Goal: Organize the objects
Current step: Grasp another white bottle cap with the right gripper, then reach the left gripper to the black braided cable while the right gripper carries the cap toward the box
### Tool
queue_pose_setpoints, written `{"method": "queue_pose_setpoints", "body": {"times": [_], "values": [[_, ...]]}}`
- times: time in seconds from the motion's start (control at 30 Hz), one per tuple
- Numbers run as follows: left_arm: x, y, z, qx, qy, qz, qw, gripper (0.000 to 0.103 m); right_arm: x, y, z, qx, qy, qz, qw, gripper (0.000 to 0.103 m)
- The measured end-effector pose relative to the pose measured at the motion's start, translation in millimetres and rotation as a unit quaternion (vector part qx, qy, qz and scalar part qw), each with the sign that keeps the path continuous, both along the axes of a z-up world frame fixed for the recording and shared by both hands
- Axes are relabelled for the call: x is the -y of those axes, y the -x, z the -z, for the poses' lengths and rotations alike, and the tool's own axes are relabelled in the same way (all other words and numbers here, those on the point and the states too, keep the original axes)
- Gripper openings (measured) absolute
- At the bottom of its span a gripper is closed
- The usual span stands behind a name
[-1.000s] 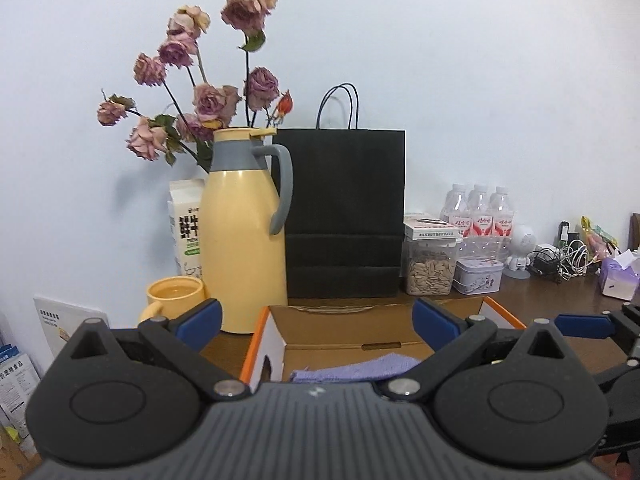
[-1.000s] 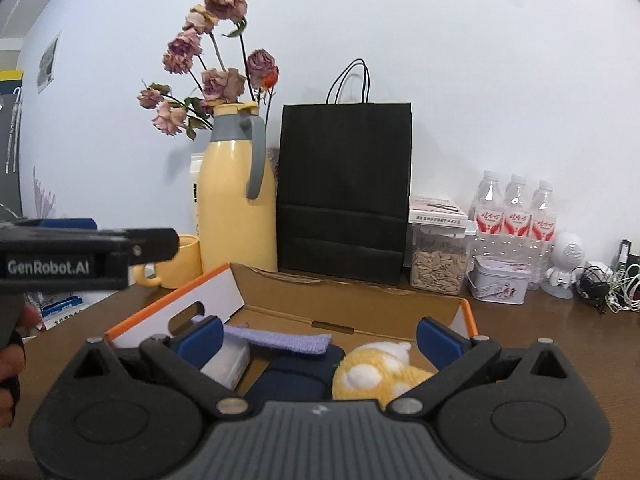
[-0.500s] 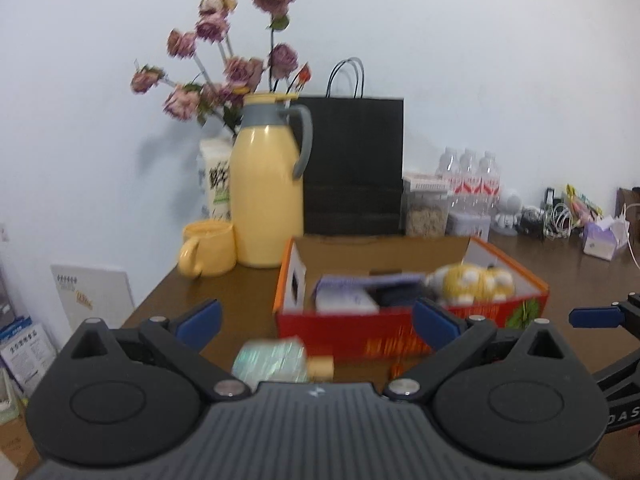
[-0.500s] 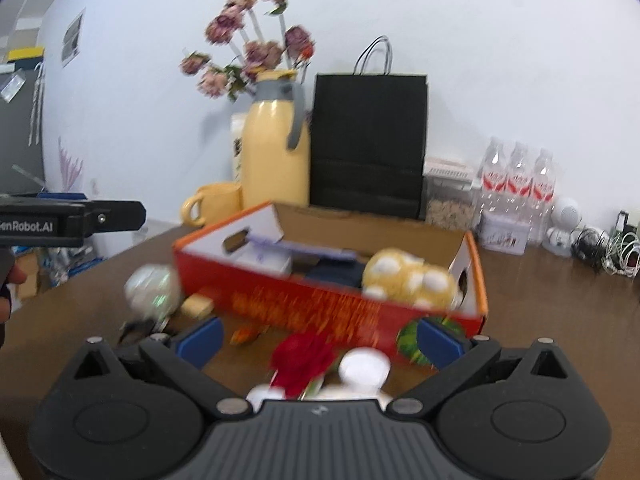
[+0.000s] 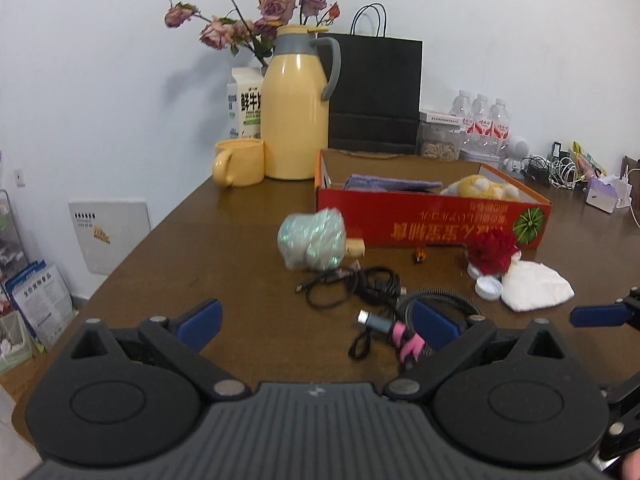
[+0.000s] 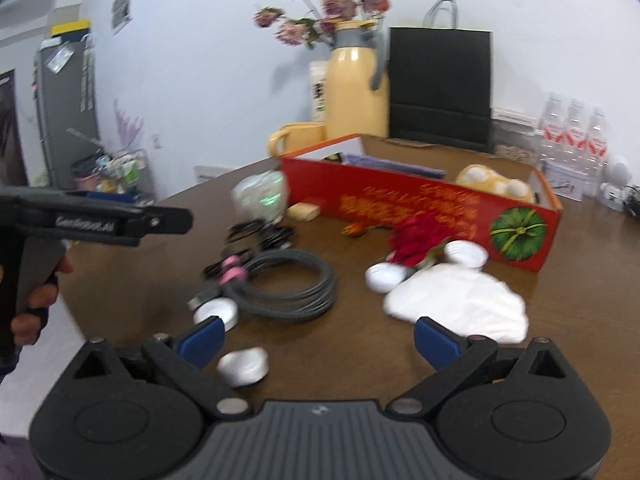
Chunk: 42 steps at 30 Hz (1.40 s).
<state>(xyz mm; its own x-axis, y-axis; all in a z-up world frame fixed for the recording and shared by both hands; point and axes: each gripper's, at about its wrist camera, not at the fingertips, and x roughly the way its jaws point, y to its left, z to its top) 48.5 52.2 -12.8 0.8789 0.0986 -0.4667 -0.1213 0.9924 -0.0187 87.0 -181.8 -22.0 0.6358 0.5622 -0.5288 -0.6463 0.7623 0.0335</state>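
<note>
Both views have pulled back from the red cardboard box [image 5: 432, 216] within the last second: 1.0 s ago the cameras looked down over its open top, now its front wall and the loose clutter in front of it fill the frame. Read: one drop-off done, next pick being lined up.

Left gripper [image 5: 316, 322]: jaws spread wide, empty, above the table [image 5: 192, 264]. Right gripper [image 6: 316, 338]: same, spread and empty.

In the box: yellow plush toy [image 5: 482, 188], purple cloth [image 5: 390, 182].

Not yet boxed, all on the table: iridescent wrapped bundle [image 5: 312, 238], thin black cable [image 5: 354, 285], coiled braided cable [image 6: 286, 286], red rose [image 6: 418, 238], white mask [image 6: 456, 304], several white caps [image 6: 386, 276].

Braided coil lies nearest both grippers; probable next target.
</note>
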Motion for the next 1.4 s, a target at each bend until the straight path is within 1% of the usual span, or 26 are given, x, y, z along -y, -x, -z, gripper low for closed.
{"method": "queue_pose_setpoints", "body": {"times": [0.1,0.17,0.2,0.23,0.3,0.37,0.43,0.47,0.57,0.63,0.87,1.03,1.27,1.33,1.4], "values": [[-0.5,7.2,3.5,-0.005,0.004,0.0,1.0,0.103,-6.3,8.6,4.8,-0.006,0.005,-0.014,1.0,0.088],[-0.4,9.1,4.9,-0.009,0.006,0.002,0.9999,0.103,-10.2,11.6,7.9,-0.011,0.009,-0.02,1.0,0.077],[-0.1,10.5,5.8,-0.011,0.006,0.003,0.9999,0.103,-11.8,12.6,9.0,-0.013,0.01,-0.022,1.0,0.073],[-0.1,11.2,6.2,-0.012,0.007,0.004,0.9999,0.103,-13.3,13.2,9.8,-0.014,0.011,-0.023,1.0,0.066],[0.4,12.7,7.1,-0.014,0.008,0.005,0.9999,0.103,-16.9,14.1,11.2,-0.017,0.014,-0.03,0.999,0.057],[0.7,13.4,7.8,-0.015,0.009,0.006,0.9998,0.103,-19.6,15.0,12.4,-0.02,0.014,-0.038,0.999,0.052],[1.0,14.2,8.4,-0.018,0.009,0.007,0.9998,0.103,-21.9,14.8,14.0,-0.021,0.018,-0.042,0.999,0.041],[1.3,14.0,8.6,-0.019,0.009,0.007,0.9998,0.103,-22.8,14.3,14.5,-0.023,0.018,-0.043,0.999,0.037],[1.7,12.4,8.8,-0.021,0.009,0.01,0.9997,0.103,-22.3,14.0,14.7,-0.024,0.016,-0.047,0.998,0.032],[2.6,12.2,9.0,-0.021,0.009,0.011,0.9997,0.103,-22.1,13.9,14.8,-0.024,0.016,-0.048,0.998,0.027],[6.8,7.6,8.1,-0.023,0.001,0.017,0.9996,0.103,-18.3,13.3,11.6,-0.016,0.008,-0.041,0.999,0.026],[12.9,-2.2,5.3,-0.029,-0.007,0.033,0.999,0.103,-5.8,7.0,4.0,-0.001,-0.002,-0.015,1.0,0.026],[34.3,-27.8,1.5,-0.047,-0.018,0.084,0.9952,0.103,13.4,-11.0,-3.3,0.023,-0.009,0.034,0.999,0.026],[42.2,-38.9,0.9,-0.061,-0.023,0.106,0.9923,0.103,18.9,-16.7,-4.2,0.025,-0.012,0.044,0.999,0.026],[51.9,-49.6,2.6,-0.077,-0.04,0.127,0.9881,0.103,25.1,-22.5,-5.3,0.027,-0.016,0.054,0.998,0.026]]}}
